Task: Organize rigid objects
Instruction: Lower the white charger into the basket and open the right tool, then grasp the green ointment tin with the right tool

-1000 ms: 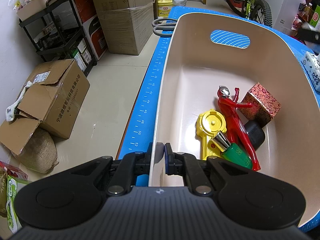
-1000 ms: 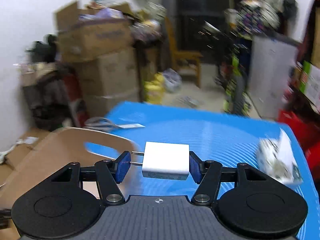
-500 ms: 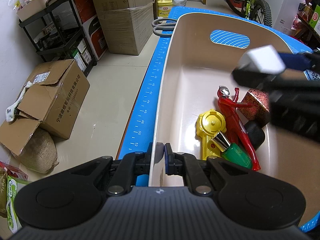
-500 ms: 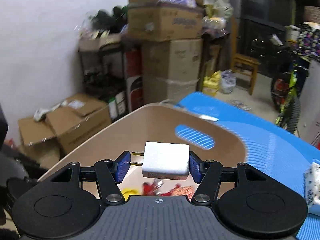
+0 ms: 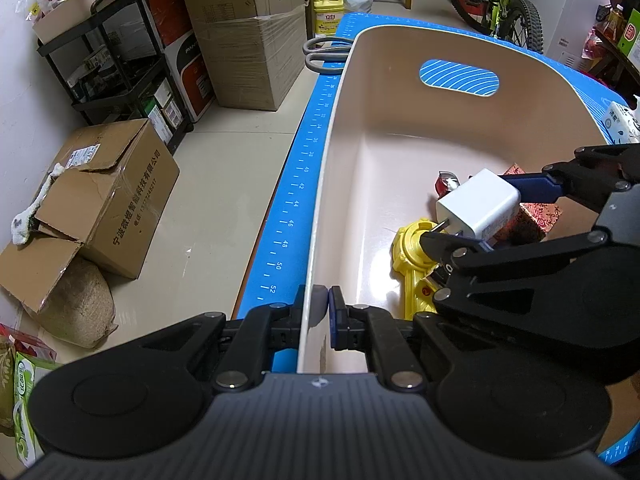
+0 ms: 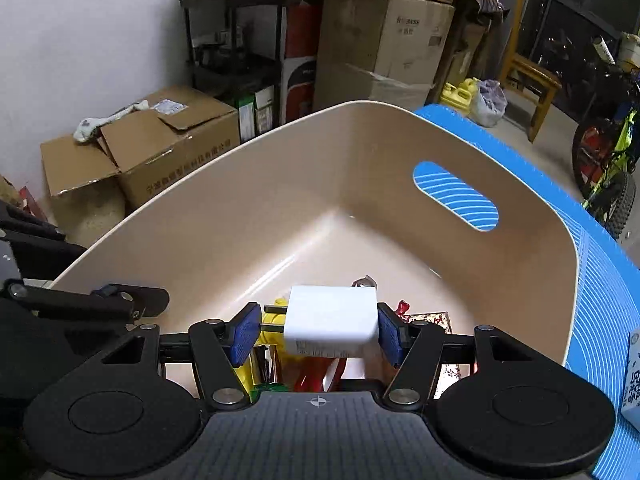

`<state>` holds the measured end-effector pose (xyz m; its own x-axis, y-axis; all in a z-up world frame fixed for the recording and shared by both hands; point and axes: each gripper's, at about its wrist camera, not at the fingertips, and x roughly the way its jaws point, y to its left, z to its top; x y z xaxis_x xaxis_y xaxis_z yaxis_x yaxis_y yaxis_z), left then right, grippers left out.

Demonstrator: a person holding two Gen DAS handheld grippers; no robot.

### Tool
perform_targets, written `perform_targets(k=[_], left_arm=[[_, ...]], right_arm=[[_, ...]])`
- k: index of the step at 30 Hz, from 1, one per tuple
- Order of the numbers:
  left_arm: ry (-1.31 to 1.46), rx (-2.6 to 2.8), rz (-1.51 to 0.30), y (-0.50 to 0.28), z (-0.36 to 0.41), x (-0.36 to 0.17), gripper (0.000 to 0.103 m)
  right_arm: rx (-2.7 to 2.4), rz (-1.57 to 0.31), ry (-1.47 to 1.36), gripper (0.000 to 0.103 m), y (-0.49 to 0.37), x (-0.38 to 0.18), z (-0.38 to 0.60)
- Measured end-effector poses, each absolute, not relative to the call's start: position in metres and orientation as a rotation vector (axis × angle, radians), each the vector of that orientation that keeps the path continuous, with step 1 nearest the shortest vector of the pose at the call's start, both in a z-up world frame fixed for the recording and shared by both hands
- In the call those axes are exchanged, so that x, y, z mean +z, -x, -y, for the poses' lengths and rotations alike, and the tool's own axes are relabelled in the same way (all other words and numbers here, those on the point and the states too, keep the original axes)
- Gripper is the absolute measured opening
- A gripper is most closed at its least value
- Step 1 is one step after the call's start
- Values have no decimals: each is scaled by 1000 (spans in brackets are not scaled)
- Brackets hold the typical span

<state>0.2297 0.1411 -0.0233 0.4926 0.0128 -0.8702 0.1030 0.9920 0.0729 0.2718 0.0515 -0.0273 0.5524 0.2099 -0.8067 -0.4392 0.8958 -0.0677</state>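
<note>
A blue mat with white ruler marks along its edge is covering the bench. A beige tub with a slot handle is sitting on the mat, taking up most of it. Grey-handled scissors are lying on the mat just beside the tub's far corner. A white printed packet is resting on the mat near the tub's right side.

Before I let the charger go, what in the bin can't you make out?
- Red figure: left wrist view, mostly behind the white charger.
- Patterned box: behind the right gripper.
- Yellow toy: right wrist view, only slivers show.
- Bin floor under the charger: hidden in both views.
</note>
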Motion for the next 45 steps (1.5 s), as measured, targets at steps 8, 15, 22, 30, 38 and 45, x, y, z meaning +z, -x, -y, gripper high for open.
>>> perform_targets(k=[8, 15, 22, 30, 38, 45], left_arm=[[-121, -53, -1057, -230, -140, -23, 11], [-118, -52, -1058, -230, -141, -22, 11], [-119, -52, -1058, -230, -141, -22, 12], [-124, -48, -1058, -229, -141, -22, 12], [-124, -48, -1058, -229, -140, -22, 12], [-125, -47, -1058, -229, -140, -22, 12]], right_arm=[[388, -850, 189, 77, -265, -7, -28], [288, -709, 92, 79, -256, 36, 24], [115, -730, 19, 80, -271, 26, 93], [104, -743, -72, 86, -274, -1, 133], [94, -680, -121, 86, -268, 9, 151], [28, -785, -65, 84, -273, -25, 170]])
